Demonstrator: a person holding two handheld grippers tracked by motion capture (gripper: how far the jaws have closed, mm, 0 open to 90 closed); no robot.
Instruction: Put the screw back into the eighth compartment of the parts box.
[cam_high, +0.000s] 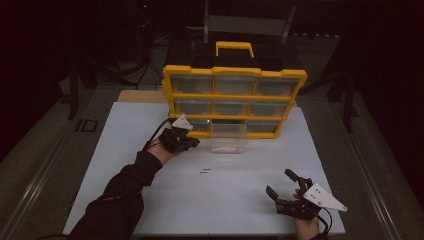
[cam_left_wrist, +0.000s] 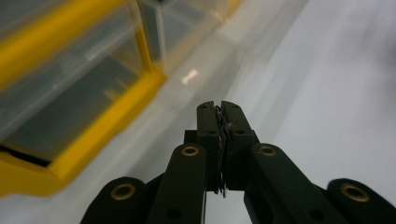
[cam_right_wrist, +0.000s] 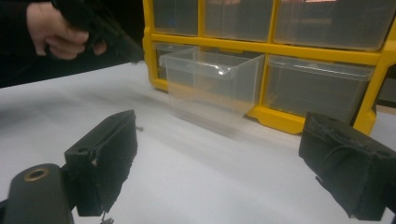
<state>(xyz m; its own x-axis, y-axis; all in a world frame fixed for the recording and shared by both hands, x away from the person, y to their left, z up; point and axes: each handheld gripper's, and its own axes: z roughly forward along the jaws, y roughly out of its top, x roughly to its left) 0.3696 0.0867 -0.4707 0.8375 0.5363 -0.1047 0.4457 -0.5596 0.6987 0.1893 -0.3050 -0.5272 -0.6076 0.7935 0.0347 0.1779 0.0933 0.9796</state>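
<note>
The white table (cam_high: 150, 125) carries a yellow drawer cabinet (cam_high: 234, 101) standing upright at its far edge, with rows of clear drawers. One clear drawer (cam_high: 229, 145) is out of the cabinet and sits on the table just in front of the bottom row — open side up.

The left gripper (cam_high: 192, 142) hangs above the table just left of that drawer and close to the cabinet's lower left corner. Its fingers (cam_left_wrist: 208, 126) are pressed together on a thin dark screw (cam_left_wrist: 223, 154), which lies in the seam between them, its long axis running along the fingers; which end is the head I cannot tell.

The right gripper (cam_high: 281, 184) rests near the table's near right corner, well apart from the drawer, its fingers (cam_right_wrist: 105, 154) spread wide with nothing between them.

Two small dark screws (cam_high: 204, 171) lie on the bare table between the two grippers.
</note>
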